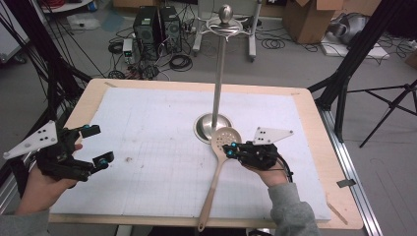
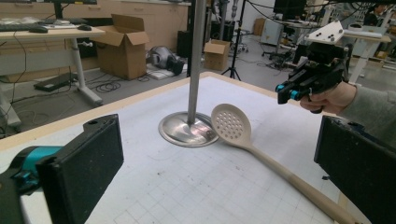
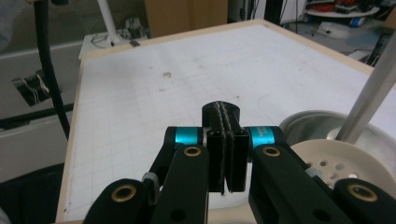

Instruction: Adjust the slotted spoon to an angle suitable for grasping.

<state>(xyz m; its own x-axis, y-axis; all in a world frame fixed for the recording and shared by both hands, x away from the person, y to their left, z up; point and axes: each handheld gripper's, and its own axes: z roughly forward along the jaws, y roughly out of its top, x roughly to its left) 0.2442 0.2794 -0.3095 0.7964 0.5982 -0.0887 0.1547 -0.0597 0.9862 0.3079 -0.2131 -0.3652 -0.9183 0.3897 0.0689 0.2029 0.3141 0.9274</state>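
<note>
My right tongs [image 1: 231, 149] are pressed together with nothing between them, hovering just above the skimmer [image 1: 220, 157] where its perforated bowl meets the handle. The skimmer lies flat on the surface [image 1: 162, 128], its bowl resting against the base of the stand [image 1: 215, 118] just beyond my right tongs. My left tongs [image 1: 98, 145] are spread wide and empty, well apart from the skimmer.

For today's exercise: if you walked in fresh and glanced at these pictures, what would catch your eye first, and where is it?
A tall metal stand rises from its round base at the table's middle. A cream slotted spoon lies with its bowl against that base. The right gripper, shut and empty, hovers just above the spoon's neck.
</note>
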